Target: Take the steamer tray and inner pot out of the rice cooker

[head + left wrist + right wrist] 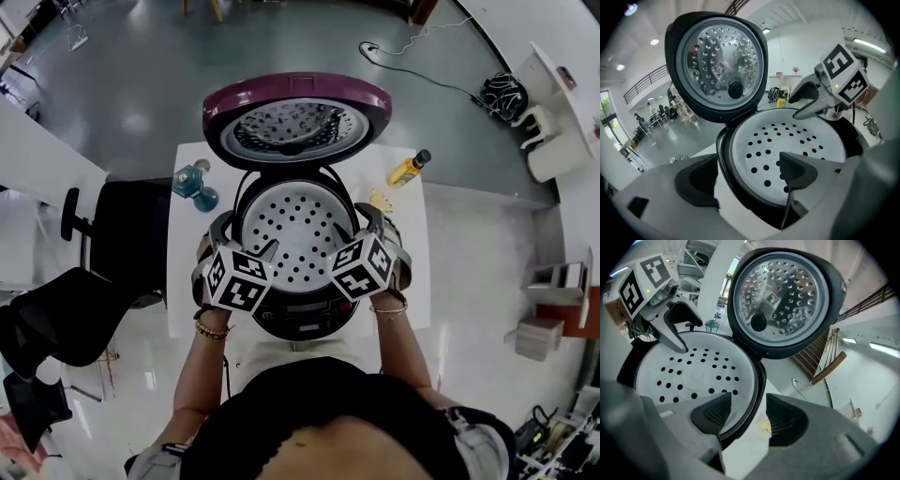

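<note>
Lifting cleanly out of the rice cooker [300, 323] probably means pinching the steamer tray [298, 234] at opposite edges together and rising level. Count: one cooker, lid [296, 117] up; one tray seated in it, inner pot hidden underneath; two grippers, left gripper [745, 176] and right gripper [749, 418], jaws wide apart, straddling the rim, gripping nothing.

White rectangular table [419, 281]: 2 small items
Rear left: teal object [195, 184], kind unclear
Rear right: yellow black-capped bottle [410, 169]

Bright ceiling light, glare patches on floor [141, 122]; strong fisheye warp, dark vignette at corners.
</note>
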Demonstrator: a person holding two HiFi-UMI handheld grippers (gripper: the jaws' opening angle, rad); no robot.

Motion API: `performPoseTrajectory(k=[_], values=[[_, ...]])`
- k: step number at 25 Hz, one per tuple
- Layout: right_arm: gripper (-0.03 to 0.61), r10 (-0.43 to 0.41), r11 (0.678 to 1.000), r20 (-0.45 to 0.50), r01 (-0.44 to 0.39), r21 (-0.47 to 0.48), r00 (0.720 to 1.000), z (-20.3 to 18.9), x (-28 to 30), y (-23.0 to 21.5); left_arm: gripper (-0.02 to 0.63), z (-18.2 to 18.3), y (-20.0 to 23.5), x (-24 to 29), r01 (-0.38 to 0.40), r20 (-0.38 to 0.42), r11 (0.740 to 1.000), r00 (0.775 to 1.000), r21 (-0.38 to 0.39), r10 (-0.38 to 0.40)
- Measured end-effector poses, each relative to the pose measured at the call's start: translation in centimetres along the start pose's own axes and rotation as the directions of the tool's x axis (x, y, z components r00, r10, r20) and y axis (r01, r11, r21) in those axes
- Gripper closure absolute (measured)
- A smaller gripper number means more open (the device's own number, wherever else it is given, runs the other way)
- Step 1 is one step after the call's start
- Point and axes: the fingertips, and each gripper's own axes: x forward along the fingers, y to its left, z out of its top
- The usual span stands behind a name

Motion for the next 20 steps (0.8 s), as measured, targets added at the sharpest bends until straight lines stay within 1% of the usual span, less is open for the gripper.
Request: performPoseTrajectory(k=[4,7,9,13,16,17,18,19,20], values=[[0.354,0.013,0.999,-0.024,-0.014,-0.037,1.0,-0.1,0.5,-0.3,0.222,-0.3,-0.5,0.3,0.001,-0.056,1.0,0.998,0.009,0.0],[0.354,0.03,0.998,-0.034,-0.032,-0.057,0.999,-0.1,1.0,-0.4,0.222,-0.1,-1.1,0.6,0.03,-0.073,0.999,0.997,0.013,-0.029],[0.354,0.032,0.996,-0.047,-0.036,-0.083,0.998,0.0,1.4,-0.4,0.222,0.0,-1.1,1.0,0.034,-0.089,0.999,0.995,0.018,-0.033],[0.354,0.029,0.987,-0.105,-0.045,-0.151,0.994,-0.5,2.6,0.0,0.222,-0.8,-0.4,1.6,-0.007,-0.144,0.998,0.989,0.057,0.015],[0.354,0.022,0.986,-0.12,-0.042,-0.164,0.992,-1.0,3.1,0.0,0.229,-1.4,0.5,1.9,-0.048,-0.171,0.993,0.983,0.105,0.066],[0.355,0.022,0.986,-0.114,-0.041,-0.161,0.993,-0.9,3.1,-0.1,0.288,-1.4,1.0,1.9,-0.074,-0.17,0.991,0.981,0.115,0.093],[0.358,0.023,0.987,-0.104,-0.039,-0.155,0.994,-0.7,3.1,-0.2,0.365,-1.3,1.5,1.8,-0.096,-0.162,0.99,0.98,0.108,0.112],[0.368,0.023,0.988,-0.093,-0.037,-0.151,0.995,-0.4,3.1,-0.3,0.394,-1.2,1.9,1.7,-0.108,-0.152,0.99,0.981,0.086,0.12],[0.376,0.02,0.988,-0.083,-0.033,-0.152,0.996,-0.2,3.0,-0.3,0.409,-1.0,2.1,1.6,-0.112,-0.145,0.992,0.982,0.061,0.12]])
